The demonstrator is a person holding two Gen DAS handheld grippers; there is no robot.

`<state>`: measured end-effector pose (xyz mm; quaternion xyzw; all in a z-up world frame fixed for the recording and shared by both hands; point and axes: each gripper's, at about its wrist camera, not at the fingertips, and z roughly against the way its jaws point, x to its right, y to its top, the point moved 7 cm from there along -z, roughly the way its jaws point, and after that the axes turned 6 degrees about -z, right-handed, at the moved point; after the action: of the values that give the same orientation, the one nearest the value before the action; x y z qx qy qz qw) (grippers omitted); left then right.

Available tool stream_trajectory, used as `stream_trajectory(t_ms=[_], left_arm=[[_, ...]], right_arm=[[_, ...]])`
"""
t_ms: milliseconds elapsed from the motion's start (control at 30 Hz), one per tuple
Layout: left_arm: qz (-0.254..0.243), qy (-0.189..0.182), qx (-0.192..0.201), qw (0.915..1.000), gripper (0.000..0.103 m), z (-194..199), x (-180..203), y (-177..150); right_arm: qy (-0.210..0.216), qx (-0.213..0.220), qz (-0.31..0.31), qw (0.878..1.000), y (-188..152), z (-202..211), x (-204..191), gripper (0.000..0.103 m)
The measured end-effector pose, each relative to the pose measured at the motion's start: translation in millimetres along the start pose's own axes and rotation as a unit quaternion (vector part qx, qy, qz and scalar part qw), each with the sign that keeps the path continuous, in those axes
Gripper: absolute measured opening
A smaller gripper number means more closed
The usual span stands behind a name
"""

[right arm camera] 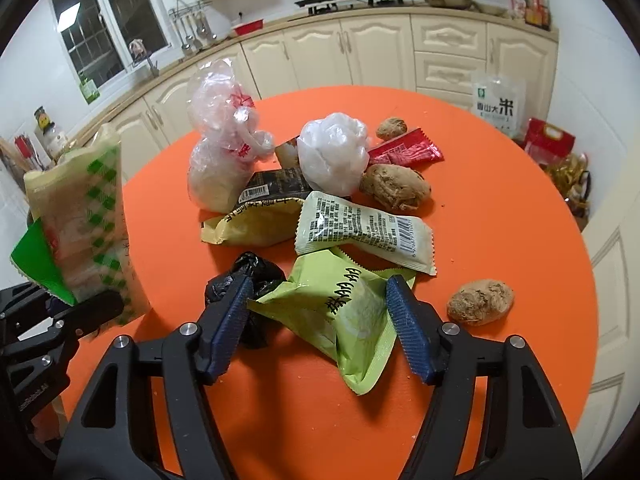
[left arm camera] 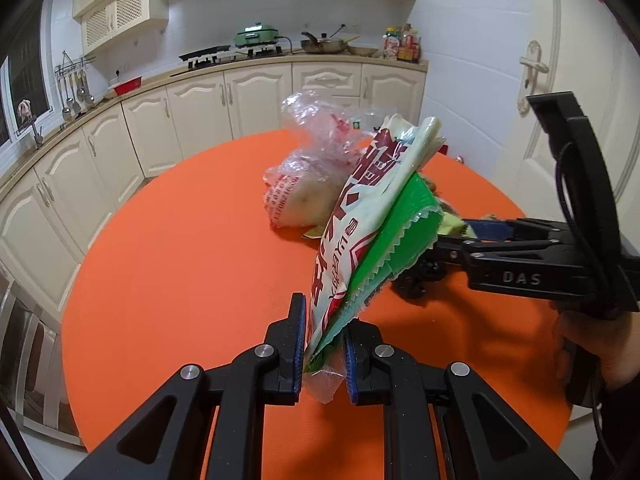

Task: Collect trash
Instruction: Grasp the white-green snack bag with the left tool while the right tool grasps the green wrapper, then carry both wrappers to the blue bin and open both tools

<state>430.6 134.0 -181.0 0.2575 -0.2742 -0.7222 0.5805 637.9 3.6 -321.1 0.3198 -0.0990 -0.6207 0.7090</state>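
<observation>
My left gripper [left arm camera: 325, 332] is shut on a bundle of wrappers [left arm camera: 372, 216], a white-and-red bag and a green one, held upright above the orange table [left arm camera: 180, 248]; the bundle also shows in the right wrist view [right arm camera: 80, 216]. My right gripper [right arm camera: 320, 304] is open, its fingers on either side of a light green snack wrapper [right arm camera: 344, 308] lying on the table. A black crumpled bag [right arm camera: 248, 280] lies by its left finger. Behind lie a pale green wrapper [right arm camera: 360, 228], a yellow wrapper [right arm camera: 256, 224], a red wrapper [right arm camera: 404, 152], a white plastic ball [right arm camera: 332, 156] and a clear plastic bag [right arm camera: 224, 148].
Three brown crumpled lumps [right arm camera: 480, 300] [right arm camera: 396, 188] [right arm camera: 392, 128] sit on the table's right side. Cream kitchen cabinets [right arm camera: 360, 48] and a counter with a stove run behind. A rice bag [right arm camera: 498, 106] and red boxes [right arm camera: 548, 140] stand on the floor at the right.
</observation>
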Motion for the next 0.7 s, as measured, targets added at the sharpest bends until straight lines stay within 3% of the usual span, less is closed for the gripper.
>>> stream_trajectory(t_ms=[33, 167, 367, 467, 633, 700], left_arm=[[0.001, -0.002, -0.001, 1.0000, 0.013, 3.2, -1.6, -2.9], [0.002, -0.006, 0.006, 1.0000, 0.008, 10.6, -4.6, -3.4], [0.005, -0.019, 0.007, 0.9998, 0.008, 12.7, -11.0, -11.2], [0.032, -0.035, 0.006, 0.9988, 0.009, 7.5, -23.0, -9.2], [0.041, 0.004, -0.002, 0.9991, 0.011, -3.7, -34.5, -5.8], [0.052, -0.016, 0.007, 0.9985, 0.009, 5.0, -32.2, -6.2]], right_arm=[[-0.001, 0.000, 0.001, 1.000, -1.0, 1.7, -0.7, 0.042], [0.021, 0.010, -0.008, 1.000, -8.0, 14.3, 0.7, 0.032], [0.038, 0.042, -0.001, 0.998, -22.9, 54.0, -8.4, 0.029], [0.061, 0.048, -0.004, 0.997, -30.4, 70.6, -12.4, 0.029], [0.069, 0.059, -0.002, 0.996, -42.8, 87.3, -21.1, 0.029], [0.074, 0.057, -0.006, 0.996, -45.3, 88.1, -21.8, 0.029]])
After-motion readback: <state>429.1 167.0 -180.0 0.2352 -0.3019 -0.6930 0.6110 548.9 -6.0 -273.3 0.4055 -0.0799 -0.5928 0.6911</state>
